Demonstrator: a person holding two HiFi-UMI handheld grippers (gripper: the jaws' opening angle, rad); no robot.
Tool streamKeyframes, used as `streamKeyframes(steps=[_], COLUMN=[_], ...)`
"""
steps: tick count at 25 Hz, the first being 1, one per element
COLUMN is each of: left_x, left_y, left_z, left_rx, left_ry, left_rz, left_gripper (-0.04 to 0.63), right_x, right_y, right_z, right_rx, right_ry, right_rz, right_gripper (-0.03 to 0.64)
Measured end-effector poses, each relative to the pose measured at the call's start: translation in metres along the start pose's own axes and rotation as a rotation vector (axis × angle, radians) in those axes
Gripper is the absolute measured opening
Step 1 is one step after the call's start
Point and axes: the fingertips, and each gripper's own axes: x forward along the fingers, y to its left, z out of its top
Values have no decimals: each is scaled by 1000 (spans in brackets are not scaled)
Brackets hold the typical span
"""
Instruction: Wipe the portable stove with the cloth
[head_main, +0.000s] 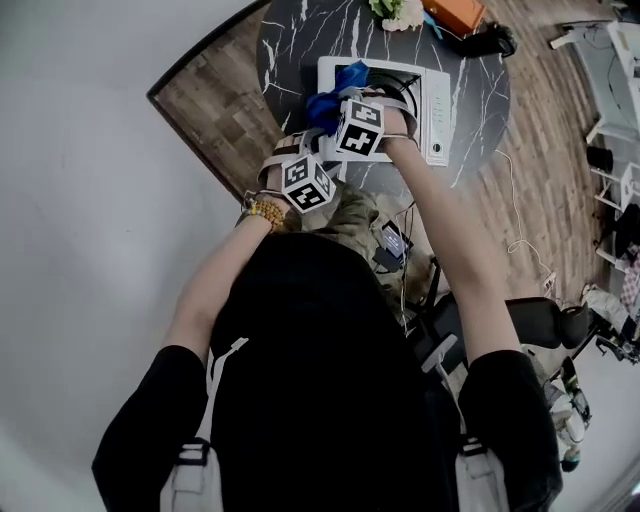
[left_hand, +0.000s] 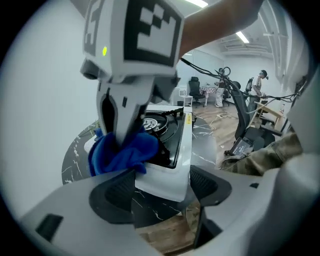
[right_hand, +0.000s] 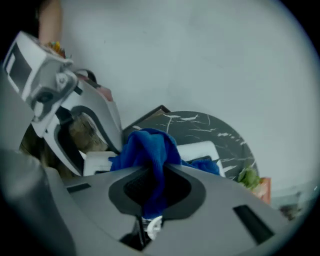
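Light was bright and even, with no hard shadows. Beyond the left jaws and up to their right, ceiling strip lights (left_hand: 243, 36) glowed white. The dark marbled bench (head_main: 290, 45) carried a pale sheen in the head view. Both gripper views were ringed by black corners and bent at the edges; the head view curved the floor (head_main: 215, 110) into an arc. Close to each lens the grey jaw bodies were out of focus. The right gripper view was the haziest: between the right jaws the blue cloth (right_hand: 150, 147) kept its colour but lost its weave, and the wall (right_hand: 200, 60) beyond washed to flat grey-white
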Motion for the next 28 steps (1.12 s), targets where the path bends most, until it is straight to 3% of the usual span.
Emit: streamKeyframes(steps=[2,3,4,6,7,8,10,12,14,16,18,21,25,28], left_x=[3,4,4,0,-4,-9,-15,-16,-11,-3,3,7,6,7], left_y=[1,1,2,4,5,7,7,2,-6,-10,-9,-7,-8,-8], left_z=[-12,-21,-30,-40,-37,-32,-16,-1,10,16,22,28,26,26], left_rx=[-23,-49,-70,-78,-78,-84,-103,-103,-75,-39,-20,-8,16,30], left_ry=[30,59,91,109,90,62,6,-33,-45,-44,-47,-45,-39,-38], left_rz=[2,-9,-20,-19,-13,-12,-35,-84,-123,-131,-121,-120,-115,-107], left_gripper=[348,350,340,339,339,339,337,337,328,320,310,298,298,298], right_x=[-12,-23,-38,-84,-110,-134,-168,-177,-160,-130,-101,-91,-88,-88], right_y=[25,27,20,-4,-13,-17,-13,1,21,42,54,52,32,33], right_z=[1,0,-5,-39,-69,-106,-186,-252,-288,-295,-286,-277,-280,-281], right_rx=[205,333,457,682,779,855,914,869,768,665,631,676,625,659], right_ry=[-98,-188,-296,-473,-508,-501,-375,-180,-25,51,64,61,61,98], right_rz=[134,151,98,-139,-265,-381,-562,-614,-514,-340,-181,-34,-42,-55], right_gripper=[29,29,29,29,29,29,29,29,29,29,31,37,77,41])
